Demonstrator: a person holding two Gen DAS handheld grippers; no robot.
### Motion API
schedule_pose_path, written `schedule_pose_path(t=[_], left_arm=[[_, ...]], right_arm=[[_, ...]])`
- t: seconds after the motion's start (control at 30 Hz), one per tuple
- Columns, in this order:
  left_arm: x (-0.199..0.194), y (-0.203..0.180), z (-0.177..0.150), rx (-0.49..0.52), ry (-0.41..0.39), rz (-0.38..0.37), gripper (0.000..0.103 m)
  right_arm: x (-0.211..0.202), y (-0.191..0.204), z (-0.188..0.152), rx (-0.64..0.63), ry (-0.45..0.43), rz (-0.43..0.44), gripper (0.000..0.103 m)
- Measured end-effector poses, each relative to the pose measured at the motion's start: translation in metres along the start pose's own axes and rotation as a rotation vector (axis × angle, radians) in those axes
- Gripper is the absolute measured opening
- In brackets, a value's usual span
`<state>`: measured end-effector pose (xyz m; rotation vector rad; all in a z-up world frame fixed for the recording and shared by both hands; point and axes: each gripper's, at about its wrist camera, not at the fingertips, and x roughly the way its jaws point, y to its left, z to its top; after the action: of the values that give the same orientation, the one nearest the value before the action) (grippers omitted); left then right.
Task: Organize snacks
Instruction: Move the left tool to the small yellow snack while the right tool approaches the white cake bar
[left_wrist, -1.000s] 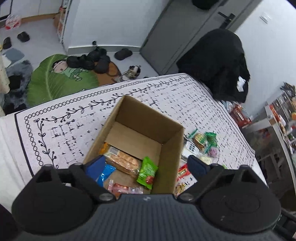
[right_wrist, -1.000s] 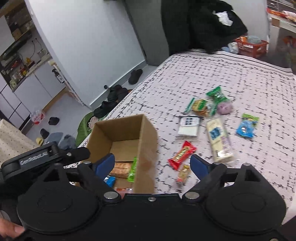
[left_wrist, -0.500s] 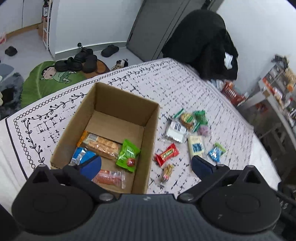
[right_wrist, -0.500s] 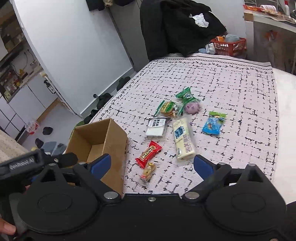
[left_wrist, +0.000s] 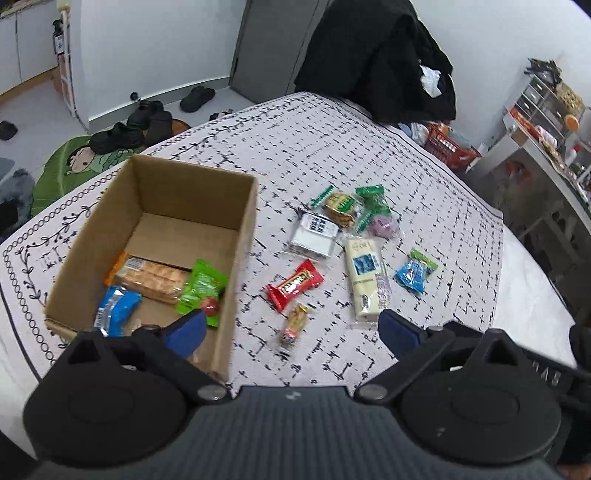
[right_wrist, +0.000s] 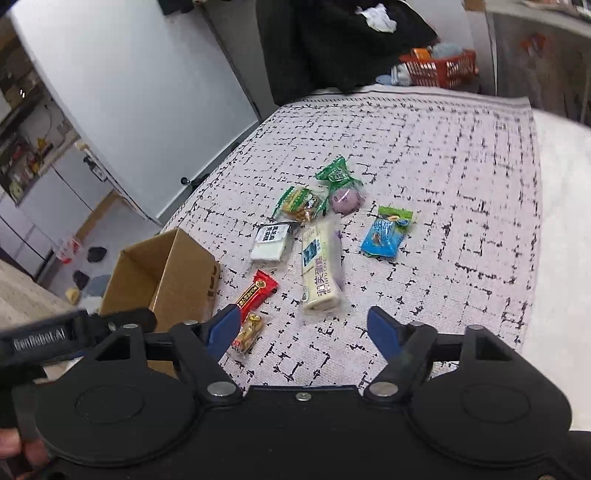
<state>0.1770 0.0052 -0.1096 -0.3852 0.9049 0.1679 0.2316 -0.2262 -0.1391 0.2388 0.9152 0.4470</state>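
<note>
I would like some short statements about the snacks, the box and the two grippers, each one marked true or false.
1. The cardboard box is empty. False: it already holds a cracker pack, a green packet and a blue packet.
2. The red candy bar lies on the cloth, outside the box. True.
3. The right gripper grips the long white pack. False: its jaws are closing, but nothing is between them.
4. The blue candy lies apart from the other loose snacks. True.
5. The left gripper holds a snack. False: it holds nothing; its jaws stand wide and are closing slightly.
</note>
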Motion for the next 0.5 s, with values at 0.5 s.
schedule_pose_path(t=[0.5], left_arm=[[0.050, -0.037, -0.012, 0.058, 0.065, 0.045, 0.060]], right_arm=[[0.037, -0.035, 0.005, 0.095, 0.070, 0.088, 0.060]])
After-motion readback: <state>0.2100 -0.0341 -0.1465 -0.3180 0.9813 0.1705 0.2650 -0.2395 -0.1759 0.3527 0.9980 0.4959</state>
